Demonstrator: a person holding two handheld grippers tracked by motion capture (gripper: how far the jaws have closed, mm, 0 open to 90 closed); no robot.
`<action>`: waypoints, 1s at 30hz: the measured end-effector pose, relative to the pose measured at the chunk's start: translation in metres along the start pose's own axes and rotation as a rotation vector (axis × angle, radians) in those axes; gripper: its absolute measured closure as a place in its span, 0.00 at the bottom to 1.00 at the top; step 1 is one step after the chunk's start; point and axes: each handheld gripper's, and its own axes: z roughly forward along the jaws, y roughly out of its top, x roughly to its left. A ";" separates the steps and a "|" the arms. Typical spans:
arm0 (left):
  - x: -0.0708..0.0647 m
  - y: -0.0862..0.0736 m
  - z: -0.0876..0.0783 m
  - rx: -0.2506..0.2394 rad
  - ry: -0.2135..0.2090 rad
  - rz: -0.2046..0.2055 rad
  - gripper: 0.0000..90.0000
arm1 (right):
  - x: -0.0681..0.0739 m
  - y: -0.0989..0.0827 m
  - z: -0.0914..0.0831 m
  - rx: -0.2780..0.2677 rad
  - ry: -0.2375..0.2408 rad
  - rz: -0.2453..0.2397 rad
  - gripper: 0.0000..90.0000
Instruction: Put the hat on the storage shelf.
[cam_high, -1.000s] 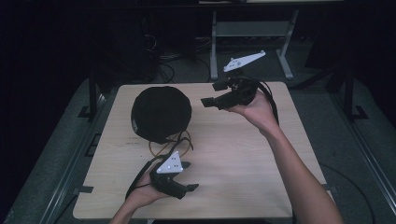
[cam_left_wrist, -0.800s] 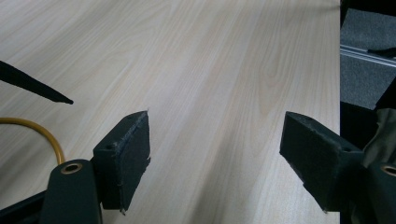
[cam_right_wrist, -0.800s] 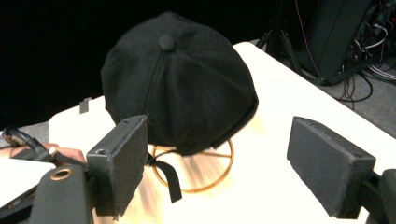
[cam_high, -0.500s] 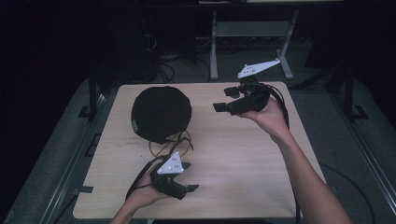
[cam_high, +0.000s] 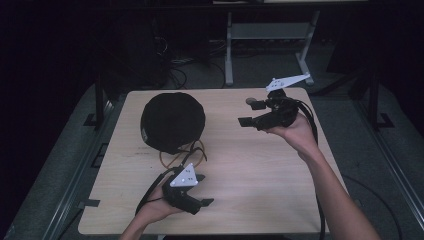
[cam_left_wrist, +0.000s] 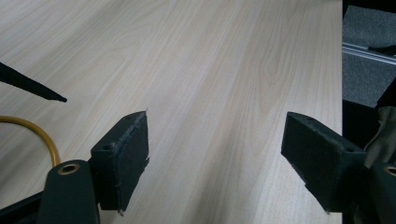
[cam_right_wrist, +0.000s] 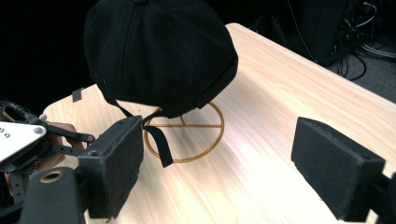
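Observation:
A black cap (cam_high: 172, 121) sits on a gold wire stand (cam_high: 182, 156) at the left middle of the wooden table (cam_high: 260, 170). In the right gripper view the cap (cam_right_wrist: 159, 51) fills the upper left, with its strap hanging over the stand's ring (cam_right_wrist: 187, 140). My right gripper (cam_high: 249, 112) hovers above the table's right back part, open and empty, with its jaws pointing left at the cap. My left gripper (cam_high: 202, 189) is low near the front edge, just in front of the stand, open and empty. Its jaws (cam_left_wrist: 217, 154) frame bare wood, with a bit of the gold ring (cam_left_wrist: 44, 135) at the left.
The table's right edge (cam_left_wrist: 342, 70) lies ahead of the left gripper, with grey floor beyond it. Behind the table stand a light metal frame (cam_high: 230, 55) and cables (cam_high: 175, 60) on the dark floor. My left gripper (cam_right_wrist: 28, 140) appears at the right gripper view's left edge.
My right gripper has drawn back to the right, away from the cap, and slightly toward me. The left gripper has stayed where it was.

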 end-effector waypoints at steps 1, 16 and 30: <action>0.000 0.000 0.000 0.000 0.001 0.001 0.25 | -0.001 -0.001 0.000 0.001 0.000 0.002 0.18; 0.001 -0.001 -0.001 -0.009 0.011 0.005 0.25 | -0.008 -0.026 -0.004 0.026 -0.009 0.021 0.17; 0.000 -0.001 0.001 -0.007 0.019 0.016 0.24 | -0.014 -0.051 -0.011 0.034 -0.024 0.055 0.17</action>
